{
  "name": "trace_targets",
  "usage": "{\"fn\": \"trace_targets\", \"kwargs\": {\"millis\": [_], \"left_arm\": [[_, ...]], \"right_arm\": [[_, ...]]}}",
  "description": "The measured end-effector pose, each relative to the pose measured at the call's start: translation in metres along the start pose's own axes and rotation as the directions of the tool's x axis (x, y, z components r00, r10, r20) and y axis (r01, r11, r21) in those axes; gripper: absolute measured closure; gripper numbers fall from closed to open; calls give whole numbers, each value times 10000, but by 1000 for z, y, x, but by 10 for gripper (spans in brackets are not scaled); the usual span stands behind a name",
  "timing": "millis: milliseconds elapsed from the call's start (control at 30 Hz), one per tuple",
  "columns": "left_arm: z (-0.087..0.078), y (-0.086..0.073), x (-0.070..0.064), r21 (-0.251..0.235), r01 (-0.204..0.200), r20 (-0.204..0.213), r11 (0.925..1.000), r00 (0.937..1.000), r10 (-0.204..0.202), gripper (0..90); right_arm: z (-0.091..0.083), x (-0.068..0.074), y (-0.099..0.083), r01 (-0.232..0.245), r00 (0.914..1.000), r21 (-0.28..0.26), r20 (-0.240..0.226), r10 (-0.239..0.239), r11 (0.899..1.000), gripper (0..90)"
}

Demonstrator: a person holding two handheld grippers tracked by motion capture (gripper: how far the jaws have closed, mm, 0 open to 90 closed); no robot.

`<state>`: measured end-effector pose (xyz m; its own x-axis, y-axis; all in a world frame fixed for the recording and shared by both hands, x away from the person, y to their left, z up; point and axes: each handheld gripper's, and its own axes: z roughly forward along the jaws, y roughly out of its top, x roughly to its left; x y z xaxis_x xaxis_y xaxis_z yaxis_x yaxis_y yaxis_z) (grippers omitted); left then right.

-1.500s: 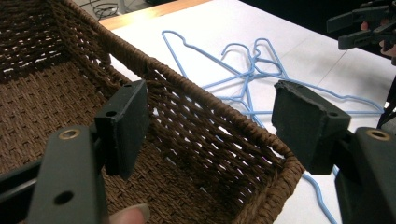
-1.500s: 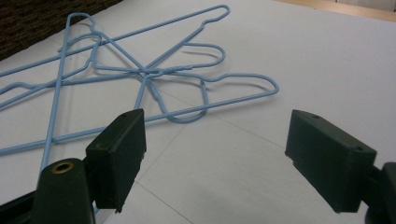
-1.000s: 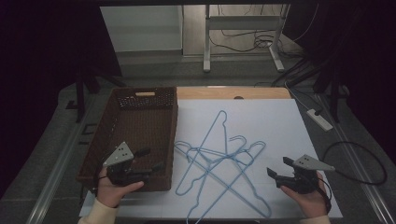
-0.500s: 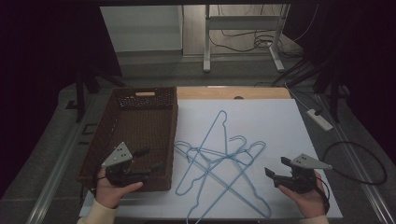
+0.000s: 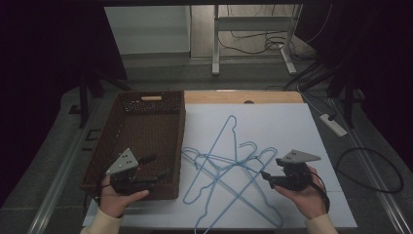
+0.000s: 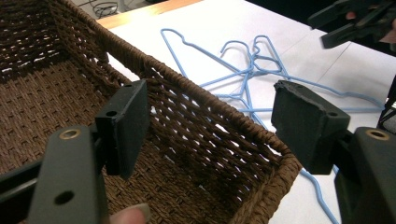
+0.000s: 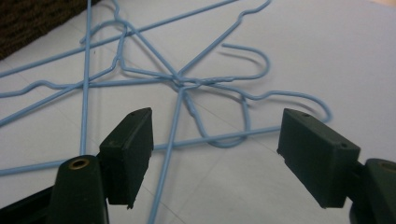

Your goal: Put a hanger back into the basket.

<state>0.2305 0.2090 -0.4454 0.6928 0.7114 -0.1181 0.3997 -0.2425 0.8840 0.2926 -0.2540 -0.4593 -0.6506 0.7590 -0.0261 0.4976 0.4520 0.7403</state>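
I am holding the right claw (image 5: 267,176) wide open, gripping nothing, just beside the tangled blue hangers (image 5: 229,168) lying on the white surface (image 5: 292,126) | left claw (image 5: 157,166) gaping empty over the brown basket (image 5: 146,105)

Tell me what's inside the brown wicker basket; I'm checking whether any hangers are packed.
The basket shows bare woven floor; the blue hangers lie outside on the white sheet. The left gripper hides its near corner.
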Motion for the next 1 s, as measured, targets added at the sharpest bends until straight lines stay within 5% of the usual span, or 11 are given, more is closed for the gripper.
{"fn": "trace_targets", "kwargs": {"millis": [167, 300, 700, 1000], "left_arm": [[-1, 0, 1, -17, 39, 19, 10000, 10000, -39, 290], [0, 0, 0, -23, 9, 72, 10000, 10000, -9, 290], [0, 1, -1, -23, -17, 101, 10000, 9999, 17, 290], [-1, 1, -1, -64, -46, 88, 10000, 10000, 47, 290]], "right_arm": [[19, 6, 15, 301, 9995, 947, -56, -297, 9951, 297], [43, 14, 25, 611, 9981, 2145, -14, -622, 9748, 358], [78, 26, 32, 760, 9969, 3602, -94, -779, 9298, 515], [89, 34, 31, 745, 9965, 4123, 51, -840, 9080, 694]]}}
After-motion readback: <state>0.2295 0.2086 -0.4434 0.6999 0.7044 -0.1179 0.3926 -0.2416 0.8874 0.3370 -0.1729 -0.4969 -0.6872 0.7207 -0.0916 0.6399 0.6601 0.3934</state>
